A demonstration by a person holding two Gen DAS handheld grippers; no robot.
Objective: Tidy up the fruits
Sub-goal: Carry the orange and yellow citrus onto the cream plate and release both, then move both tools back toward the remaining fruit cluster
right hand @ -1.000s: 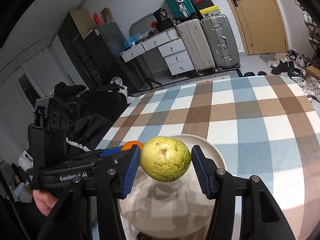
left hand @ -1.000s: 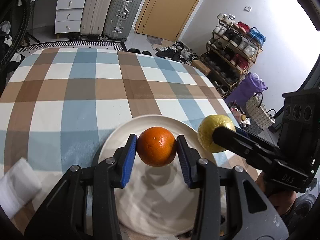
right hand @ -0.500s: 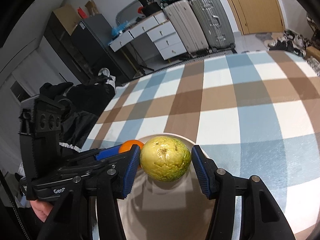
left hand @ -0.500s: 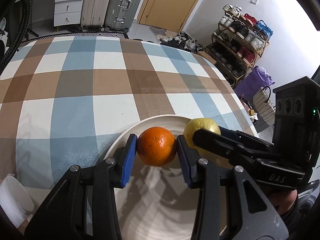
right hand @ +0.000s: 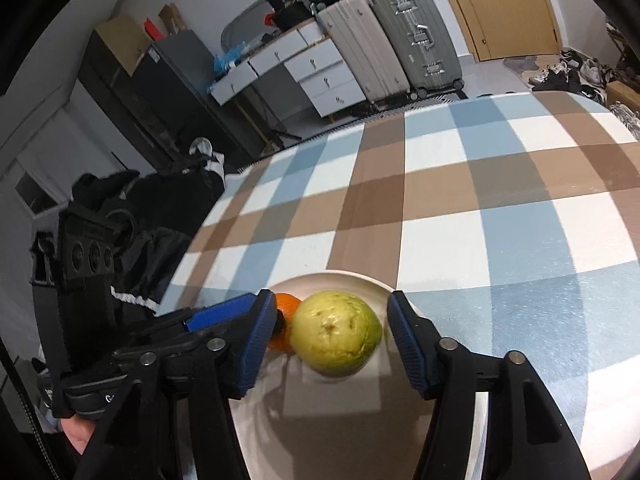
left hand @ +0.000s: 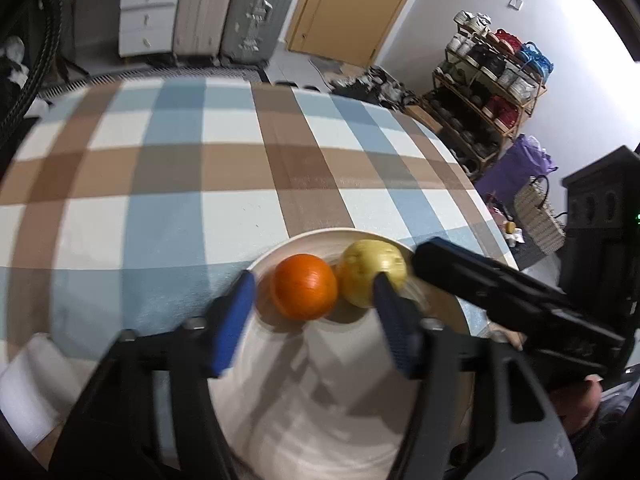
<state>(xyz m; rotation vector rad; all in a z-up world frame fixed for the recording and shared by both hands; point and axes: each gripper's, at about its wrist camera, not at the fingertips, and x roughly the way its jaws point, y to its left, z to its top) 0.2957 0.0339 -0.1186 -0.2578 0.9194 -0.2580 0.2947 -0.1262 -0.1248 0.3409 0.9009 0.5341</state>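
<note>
My left gripper (left hand: pixel 312 312) points down at the plate (left hand: pixel 320 420). Its jaws are opening, w/ the orange (left hand: pixel 305 291) between the blue pads (left hand: pixel 234 320) but not touching them. My right gripper (right hand: pixel 332 336) also tips down at the plate, just right of the left one. Its jaws are opening too, w/ the yellow-green fruit (right hand: pixel 335 338) loose in the gap. My right hand (left hand: pixel 576 408) shows at the handle.
</note>
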